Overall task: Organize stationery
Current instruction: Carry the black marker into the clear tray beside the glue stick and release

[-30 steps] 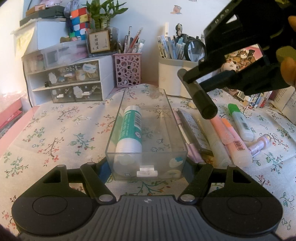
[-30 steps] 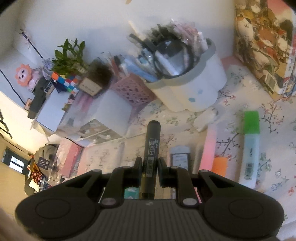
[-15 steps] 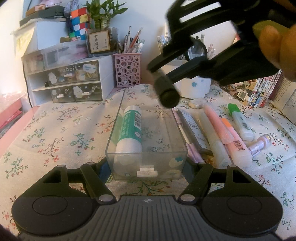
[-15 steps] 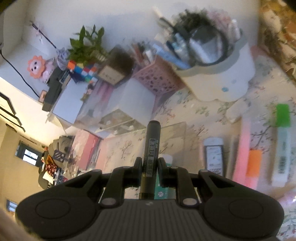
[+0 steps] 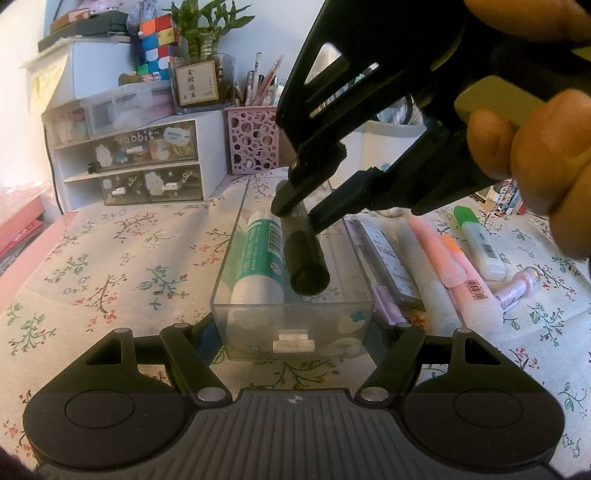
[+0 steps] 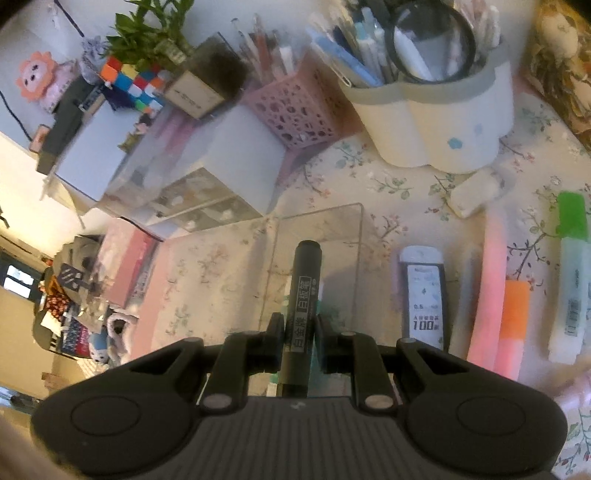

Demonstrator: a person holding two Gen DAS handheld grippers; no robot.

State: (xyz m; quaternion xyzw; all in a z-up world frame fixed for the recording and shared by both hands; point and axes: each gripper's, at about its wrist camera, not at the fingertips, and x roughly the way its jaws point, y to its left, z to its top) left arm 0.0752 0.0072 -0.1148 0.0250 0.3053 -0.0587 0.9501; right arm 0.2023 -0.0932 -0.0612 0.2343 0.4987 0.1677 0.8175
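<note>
Bench (image 5: 110, 266): covered with a flowered cloth, crowded along the back and the right side.
Back row: white drawer unit (image 5: 144, 166) at the left, with a coloured cube (image 5: 157, 48) and a green plant (image 5: 207, 29) on top; pink holder (image 5: 253, 138) with holes beside it; white cup (image 6: 443, 122) full of pens and a magnifying glass (image 6: 434, 48) further right.
Right of the tray: lying side by side, a lead refill case (image 6: 424, 302), a pink highlighter (image 6: 487, 284), an orange highlighter (image 6: 511, 325) and a green highlighter (image 6: 570, 277); a small purple tube (image 5: 519, 286) at the far right in the left wrist view.
In the way: nothing between the marker and the open top of the tray; glue stick already filling the left half.
Tray (image 5: 295, 321): clear plastic, long and narrow, open on top, near end between the fingers of the left tongs.
Glue stick (image 5: 260, 266): green and white, lying lengthwise inside the tray along the left wall.
Marker (image 5: 304, 258): thick, black, with a label of printed characters on the barrel; tilted, lower end down inside the tray, just beside the glue stick on its right; whether touching the bottom, cannot tell.
Right tongs (image 5: 299, 214): clamped on the marker near its middle, reaching down over the tray from the upper right.
Left tongs (image 5: 293, 334): spread apart, one finger at each side of the tray's near end; contact with the walls cannot be told.
</note>
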